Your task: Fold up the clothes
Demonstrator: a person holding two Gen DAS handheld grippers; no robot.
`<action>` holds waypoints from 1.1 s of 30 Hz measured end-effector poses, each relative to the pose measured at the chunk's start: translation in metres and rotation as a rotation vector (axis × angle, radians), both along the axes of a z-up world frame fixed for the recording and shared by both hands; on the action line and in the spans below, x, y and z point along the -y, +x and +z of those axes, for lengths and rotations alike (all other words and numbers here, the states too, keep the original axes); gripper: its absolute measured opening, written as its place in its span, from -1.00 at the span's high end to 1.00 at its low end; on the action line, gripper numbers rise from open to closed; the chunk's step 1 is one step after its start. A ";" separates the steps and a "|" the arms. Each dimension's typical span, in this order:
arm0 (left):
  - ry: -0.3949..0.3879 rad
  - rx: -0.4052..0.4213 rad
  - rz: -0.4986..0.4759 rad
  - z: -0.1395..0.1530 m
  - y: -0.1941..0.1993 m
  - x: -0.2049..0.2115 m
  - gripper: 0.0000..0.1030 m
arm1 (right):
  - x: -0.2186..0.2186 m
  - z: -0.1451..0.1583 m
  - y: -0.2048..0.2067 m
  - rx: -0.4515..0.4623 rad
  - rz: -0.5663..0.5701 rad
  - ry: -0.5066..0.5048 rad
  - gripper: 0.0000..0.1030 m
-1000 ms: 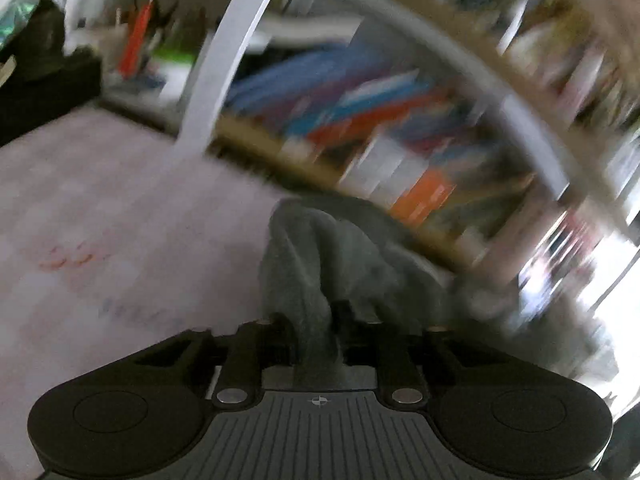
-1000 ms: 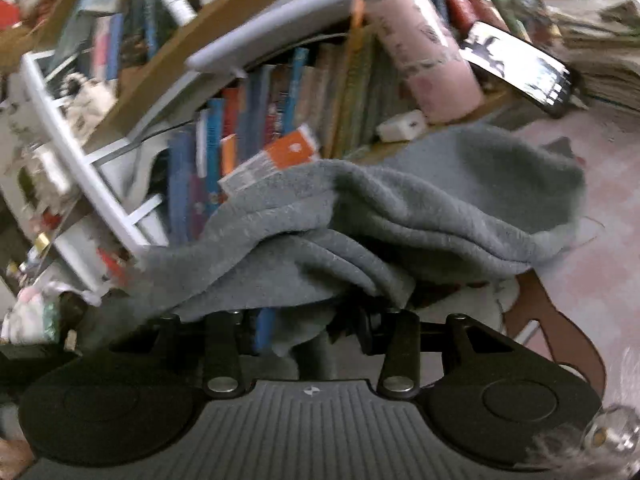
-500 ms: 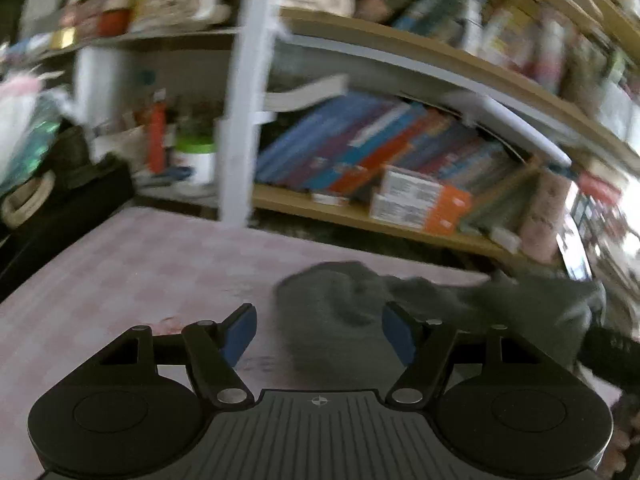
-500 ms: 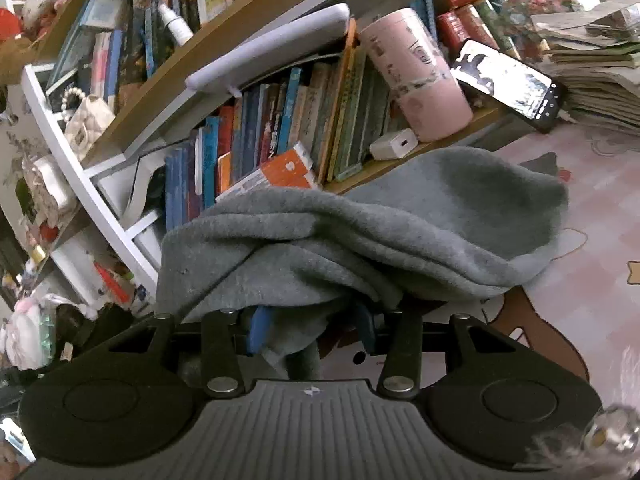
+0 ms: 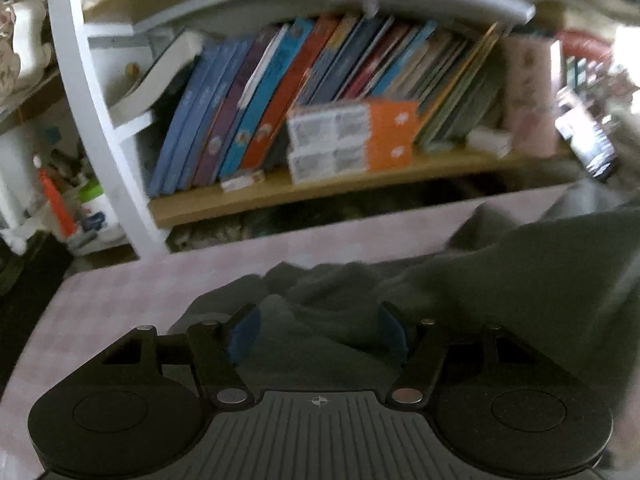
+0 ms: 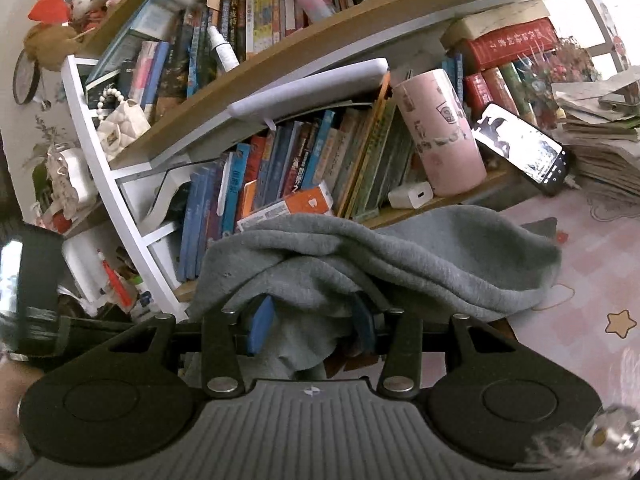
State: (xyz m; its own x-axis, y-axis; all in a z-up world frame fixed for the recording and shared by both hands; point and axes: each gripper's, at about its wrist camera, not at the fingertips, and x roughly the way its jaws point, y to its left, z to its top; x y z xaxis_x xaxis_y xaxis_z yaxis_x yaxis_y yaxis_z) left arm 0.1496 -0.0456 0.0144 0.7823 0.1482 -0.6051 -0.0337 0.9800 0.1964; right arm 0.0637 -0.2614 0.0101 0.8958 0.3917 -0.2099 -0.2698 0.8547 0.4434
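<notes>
- Progress: the grey garment (image 6: 400,256) lies bunched in the centre of both views, with no flat fold showing. Judge the folding as barely begun; you must spread it first.
- Your left gripper (image 5: 318,332) is released, fingers spread over the cloth at lower centre.
- Your right gripper (image 6: 314,320) also stands parted; cloth hangs loosely between its pads, ungripped.
- Surface: a pink checked tablecloth (image 6: 592,264), lower right of the frame.
- Room: a crowded bookshelf (image 6: 304,176) fills the upper frame, with a pink cup (image 6: 440,136) and a phone (image 6: 524,148) at upper right.
</notes>
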 end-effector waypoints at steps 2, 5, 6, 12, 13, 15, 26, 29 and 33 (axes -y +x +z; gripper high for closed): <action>-0.005 -0.027 0.033 -0.011 0.003 -0.009 -0.28 | 0.000 0.000 0.001 -0.001 0.004 0.001 0.18; -0.050 -0.018 0.064 -0.018 -0.003 -0.026 0.30 | -0.002 -0.001 0.001 -0.003 0.017 -0.008 0.18; -0.065 -0.009 0.072 -0.018 -0.006 -0.032 0.85 | -0.003 -0.002 0.002 -0.004 0.021 -0.011 0.18; -0.322 0.233 0.149 0.015 -0.077 -0.091 0.97 | -0.003 -0.003 0.002 -0.006 0.021 -0.010 0.17; -0.350 0.269 0.160 0.021 -0.096 -0.102 0.97 | -0.003 -0.003 0.002 -0.005 0.021 -0.012 0.17; -0.404 0.340 0.182 0.034 -0.132 -0.124 0.97 | -0.003 -0.003 0.001 -0.003 0.019 -0.014 0.17; -0.498 0.068 0.316 -0.018 -0.258 -0.171 0.48 | -0.006 -0.006 0.002 -0.023 0.035 -0.022 0.07; -0.489 0.087 0.308 -0.011 -0.258 -0.176 -0.39 | -0.007 -0.007 0.002 -0.028 0.037 -0.023 0.05; -0.572 0.116 0.299 -0.007 -0.240 -0.188 -0.40 | -0.008 -0.008 0.003 -0.037 0.047 -0.029 0.02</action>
